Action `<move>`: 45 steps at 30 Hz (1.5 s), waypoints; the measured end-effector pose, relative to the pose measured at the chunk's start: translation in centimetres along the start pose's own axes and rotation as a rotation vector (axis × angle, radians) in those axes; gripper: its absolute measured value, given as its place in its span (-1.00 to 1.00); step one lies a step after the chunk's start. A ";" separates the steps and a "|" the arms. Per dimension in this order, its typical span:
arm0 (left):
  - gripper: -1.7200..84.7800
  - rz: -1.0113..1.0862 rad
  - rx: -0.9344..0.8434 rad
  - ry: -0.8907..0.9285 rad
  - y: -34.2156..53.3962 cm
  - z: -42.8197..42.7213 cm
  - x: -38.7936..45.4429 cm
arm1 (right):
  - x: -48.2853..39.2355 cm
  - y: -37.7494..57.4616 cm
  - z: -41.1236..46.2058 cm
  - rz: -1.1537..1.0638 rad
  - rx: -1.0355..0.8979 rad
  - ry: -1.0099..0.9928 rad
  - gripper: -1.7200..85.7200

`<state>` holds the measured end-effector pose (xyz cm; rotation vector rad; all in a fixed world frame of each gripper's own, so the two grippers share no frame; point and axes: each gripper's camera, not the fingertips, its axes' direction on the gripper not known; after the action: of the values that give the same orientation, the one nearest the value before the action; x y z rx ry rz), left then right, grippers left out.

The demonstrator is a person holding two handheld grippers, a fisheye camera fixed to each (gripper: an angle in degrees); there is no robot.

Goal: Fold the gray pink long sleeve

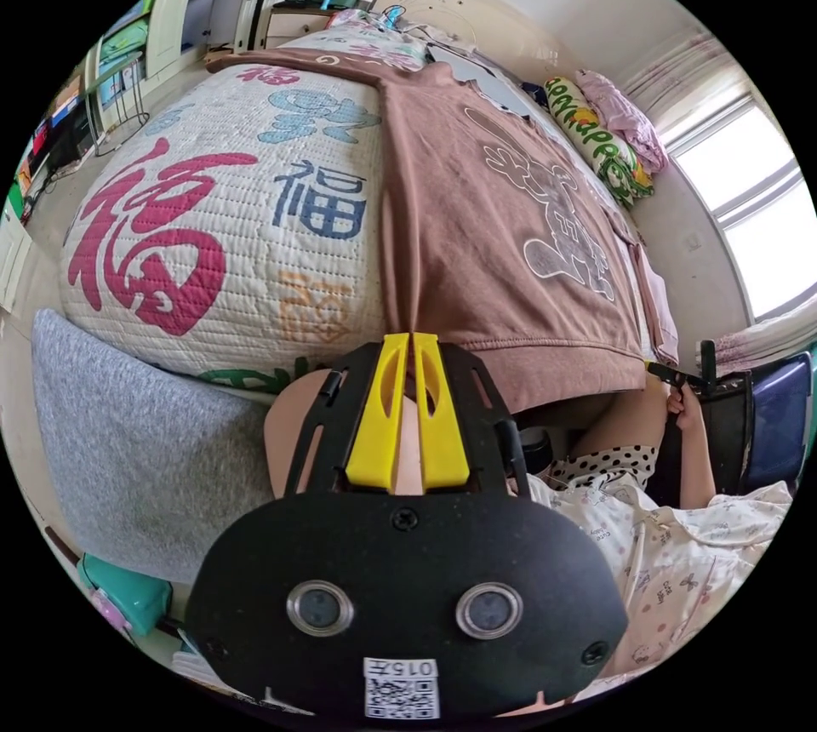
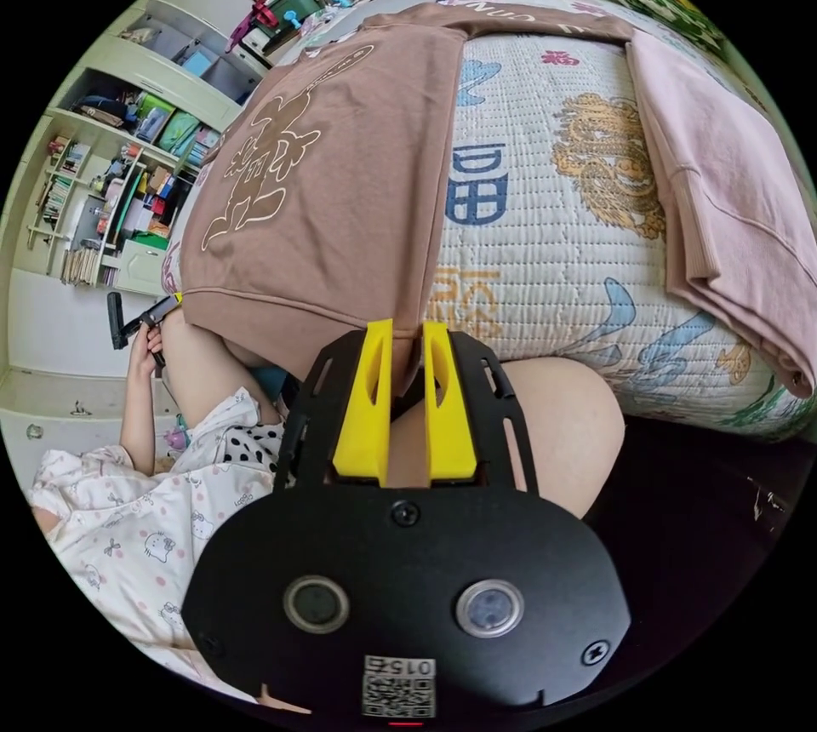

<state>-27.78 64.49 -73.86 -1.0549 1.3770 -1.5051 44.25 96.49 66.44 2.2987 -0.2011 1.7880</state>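
**Brown shirt pinched at both hem corners**

Brown shirt lies flat on the quilt; in the left gripper view my left claw is clenched on its hem corner.

In the right gripper view, my right claw pinches the shirt's other hem corner, beside a folded pink garment.

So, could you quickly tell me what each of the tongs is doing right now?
Left tongs: shut on the hem corner of the brownish-pink long-sleeve top.
Right tongs: shut on the same top's other hem corner.
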 end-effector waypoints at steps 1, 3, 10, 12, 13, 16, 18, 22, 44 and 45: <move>-0.97 -0.005 0.005 0.012 -0.1 0.1 -0.1 | 0.2 0.6 0.7 0.002 0.010 0.000 -0.82; -0.97 -0.011 0.010 0.024 -0.2 0.2 -0.2 | 0.4 1.6 1.5 0.008 0.038 0.006 -0.84; -0.97 -0.022 0.030 0.039 -0.6 0.9 0.1 | 0.6 7.2 4.5 0.249 0.252 0.291 -0.98; -0.97 -0.019 0.031 0.037 -0.7 1.1 0.3 | -0.2 9.1 4.6 0.273 0.344 0.346 -0.98; -0.97 -0.019 0.031 0.037 -0.8 1.3 0.3 | -0.9 10.6 4.4 0.291 0.425 0.373 -0.98; -0.97 -0.017 0.030 0.034 -1.1 1.7 0.6 | -4.1 14.8 2.0 0.313 0.726 0.382 -0.98; -0.97 -0.014 0.029 0.028 -1.3 2.0 0.8 | -6.9 18.0 -0.4 0.263 0.972 0.329 -0.98; -0.97 -0.025 0.028 0.049 -1.8 2.7 0.6 | -12.5 27.8 -4.9 -0.040 1.578 -0.029 -0.97; -0.97 -0.048 0.035 0.095 -3.3 6.2 -0.3 | -18.7 54.7 2.6 -0.519 2.389 -0.416 -0.97; -0.97 -0.048 0.036 0.097 -3.3 6.3 -0.4 | -18.7 54.9 2.6 -0.530 2.380 -0.421 -0.97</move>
<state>-21.80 63.14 -70.22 -1.0109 1.3941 -1.6290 28.75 42.26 52.67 2.4592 3.5222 0.5941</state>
